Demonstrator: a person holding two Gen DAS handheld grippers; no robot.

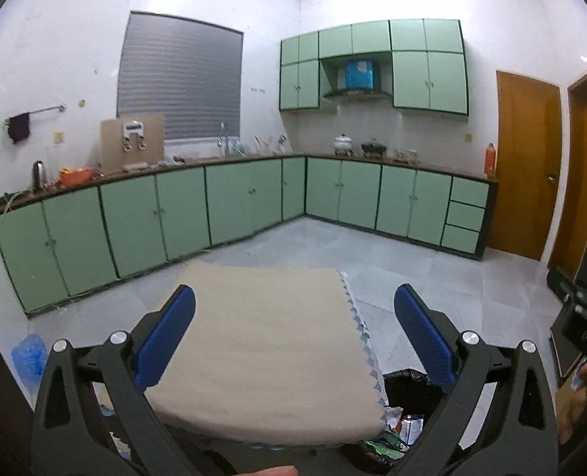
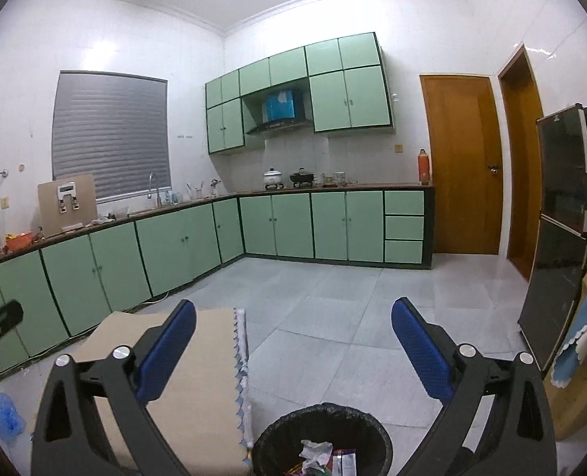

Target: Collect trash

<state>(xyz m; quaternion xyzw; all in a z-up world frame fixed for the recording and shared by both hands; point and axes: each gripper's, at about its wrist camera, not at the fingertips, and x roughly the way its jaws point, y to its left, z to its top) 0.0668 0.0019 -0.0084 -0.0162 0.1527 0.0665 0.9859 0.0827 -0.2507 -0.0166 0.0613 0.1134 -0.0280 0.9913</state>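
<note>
Two handheld grippers hang over a kitchen floor, each with its blue-padded fingers spread wide and nothing between them. The left gripper (image 1: 293, 331) points across a table draped in a beige cloth (image 1: 269, 349); the right gripper (image 2: 293, 341) looks out above a black-lined trash bin (image 2: 321, 436) on the floor just beside the table's scalloped edge. Crumpled paper and wrappers (image 2: 325, 456) already lie inside the bin. A blue plastic bag (image 2: 4, 414) sits on the floor to the left. Beyond the grey tiles, mint-green cabinets (image 2: 182, 246) run along two walls under a cluttered counter (image 2: 333, 187), with pots on a stove, a shuttered window (image 2: 111, 135) and two wooden doors (image 2: 464, 162).
</note>
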